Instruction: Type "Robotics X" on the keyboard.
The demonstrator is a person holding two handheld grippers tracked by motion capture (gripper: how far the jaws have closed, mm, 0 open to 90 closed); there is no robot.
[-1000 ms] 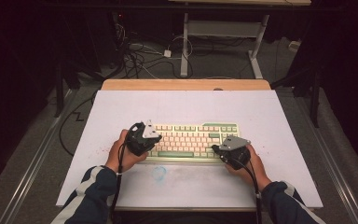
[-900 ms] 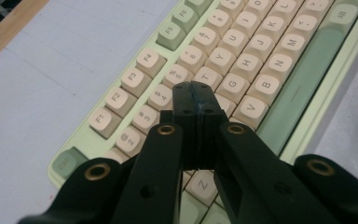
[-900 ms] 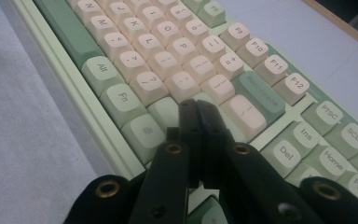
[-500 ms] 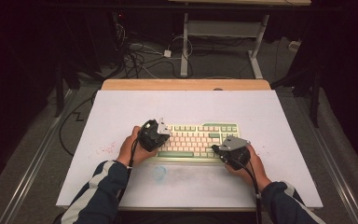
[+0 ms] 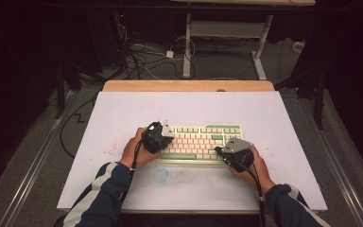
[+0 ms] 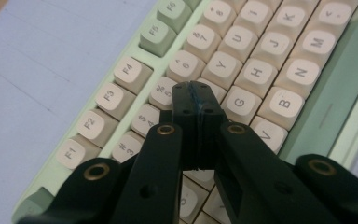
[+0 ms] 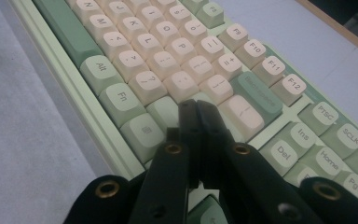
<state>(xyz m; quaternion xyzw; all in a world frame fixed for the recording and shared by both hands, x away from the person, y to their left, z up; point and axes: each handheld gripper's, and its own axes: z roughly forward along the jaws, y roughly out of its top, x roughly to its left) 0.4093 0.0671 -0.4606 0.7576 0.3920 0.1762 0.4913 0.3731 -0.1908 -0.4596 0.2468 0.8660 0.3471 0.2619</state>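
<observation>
A pale green keyboard [image 5: 196, 142] with cream keys lies in the middle of the white mat [image 5: 194, 109]. My left gripper [image 5: 164, 139] is over the keyboard's left part, held in a hand. In the left gripper view its jaws are pressed together, and the left gripper's [image 6: 196, 91] tips sit just over the cream letter keys [image 6: 237, 100] near the G key, with nothing between them. My right gripper [image 5: 220, 151] is at the keyboard's right front. In the right gripper view the right gripper [image 7: 196, 106] is shut and empty, with its tips over the keys [image 7: 214, 86] below the Backspace key.
The table's wooden edge [image 5: 189, 86] runs along the back of the mat. A blue smudge [image 5: 162, 175] and red specks [image 5: 109, 151] mark the mat near the front left. Cables [image 5: 142, 56] and a desk frame [image 5: 187, 42] stand on the floor behind.
My left gripper has moved right from the keyboard's left end to over the keys, then stopped. The right gripper has stayed in place.
</observation>
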